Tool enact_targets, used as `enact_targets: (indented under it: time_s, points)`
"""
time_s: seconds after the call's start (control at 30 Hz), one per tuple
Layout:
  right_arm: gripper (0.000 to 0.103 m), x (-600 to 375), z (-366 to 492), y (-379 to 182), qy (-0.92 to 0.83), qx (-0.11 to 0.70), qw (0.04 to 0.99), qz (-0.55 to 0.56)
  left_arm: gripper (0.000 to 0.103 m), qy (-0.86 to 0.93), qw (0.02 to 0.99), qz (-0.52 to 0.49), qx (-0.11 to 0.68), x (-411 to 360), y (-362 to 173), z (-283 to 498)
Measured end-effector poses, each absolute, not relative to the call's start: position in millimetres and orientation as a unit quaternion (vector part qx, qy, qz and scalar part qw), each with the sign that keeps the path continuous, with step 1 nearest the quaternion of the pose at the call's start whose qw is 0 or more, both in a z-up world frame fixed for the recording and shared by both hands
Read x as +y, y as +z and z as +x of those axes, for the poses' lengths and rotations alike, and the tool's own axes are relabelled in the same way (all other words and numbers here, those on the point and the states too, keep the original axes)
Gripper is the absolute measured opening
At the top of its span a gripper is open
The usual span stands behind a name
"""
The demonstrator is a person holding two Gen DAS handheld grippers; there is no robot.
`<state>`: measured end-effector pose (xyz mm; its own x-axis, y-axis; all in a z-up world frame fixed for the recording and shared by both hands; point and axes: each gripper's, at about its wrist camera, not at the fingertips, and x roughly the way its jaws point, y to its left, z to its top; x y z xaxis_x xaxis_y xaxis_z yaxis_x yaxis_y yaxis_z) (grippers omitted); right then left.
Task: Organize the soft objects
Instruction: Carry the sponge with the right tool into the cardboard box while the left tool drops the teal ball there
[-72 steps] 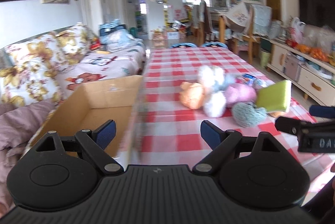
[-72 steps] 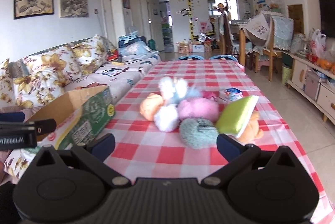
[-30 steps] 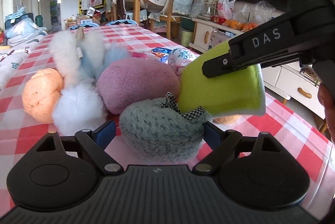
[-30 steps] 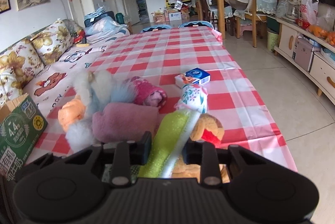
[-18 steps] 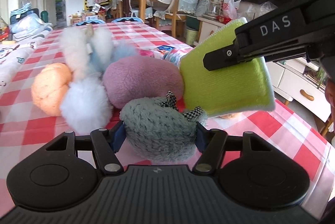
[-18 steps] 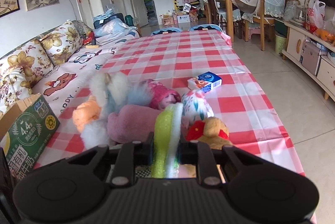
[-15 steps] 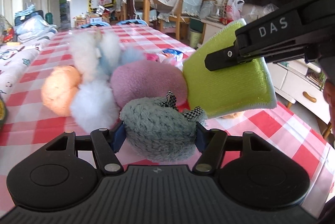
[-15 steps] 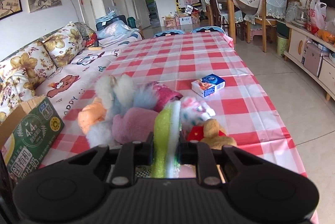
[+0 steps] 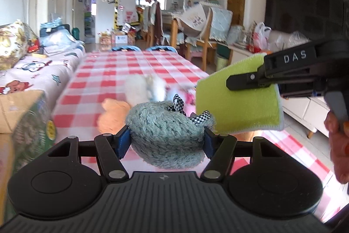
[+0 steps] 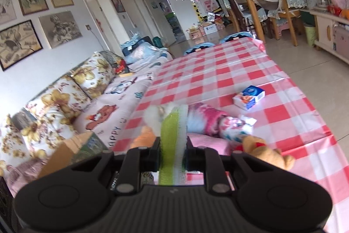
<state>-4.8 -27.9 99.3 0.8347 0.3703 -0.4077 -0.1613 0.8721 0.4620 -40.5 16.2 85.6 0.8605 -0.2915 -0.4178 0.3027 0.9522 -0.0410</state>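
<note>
Box (image 9: 19,115) lies left of both grippers; left gripper (image 9: 166,141), nearer, clamps teal plush (image 9: 165,135), right gripper (image 10: 173,154) pinches sponge (image 10: 173,135).

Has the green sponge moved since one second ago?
Yes. The right claw has lifted the sponge off the toy pile; the brown bear beside it stays on the table.

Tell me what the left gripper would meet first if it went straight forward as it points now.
Probably the orange plush and white fluffy toy beyond the teal knitted toy held by the left gripper; depth is unclear.
</note>
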Motion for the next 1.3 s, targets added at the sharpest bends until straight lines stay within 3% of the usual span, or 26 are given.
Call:
enact_targets:
  time_s: [0.57, 0.9, 1.0, 1.03, 1.1, 1.17, 1.3]
  points:
    - [0.017, 71.4, 3.4, 144.9, 0.294, 0.209, 0.89, 0.277, 0.081, -0.033, 0.983, 0.001, 0.183, 99.4, 131.9, -84.9]
    - [0.018, 172.4, 21.0, 141.4, 0.371, 0.242, 0.86, 0.254, 0.081, 0.069, 0.976, -0.025, 0.203, 170.7, 124.9, -96.1]
    - [0.027, 191.2, 26.7, 132.1, 0.382, 0.264, 0.85, 0.248, 0.081, 0.092, 0.971, -0.033, 0.217, 184.7, 116.6, -92.5]
    - [0.039, 193.9, 28.9, 128.0, 0.384, 0.271, 0.847, 0.248, 0.082, 0.098, 0.969, -0.034, 0.223, 185.6, 114.5, -90.4]
    - [0.052, 196.6, 30.3, 125.1, 0.381, 0.279, 0.846, 0.248, 0.089, 0.106, 0.966, -0.034, 0.232, 188.8, 111.4, -88.0]
    - [0.056, 192.1, 29.4, 126.6, 0.367, 0.279, 0.853, 0.244, 0.1, 0.111, 0.966, -0.032, 0.23, 194.1, 111.3, -93.3]
    - [0.069, 176.1, 27.1, 134.0, 0.33, 0.259, 0.876, 0.237, 0.101, 0.117, 0.968, -0.034, 0.218, 192.2, 118.0, -99.4]
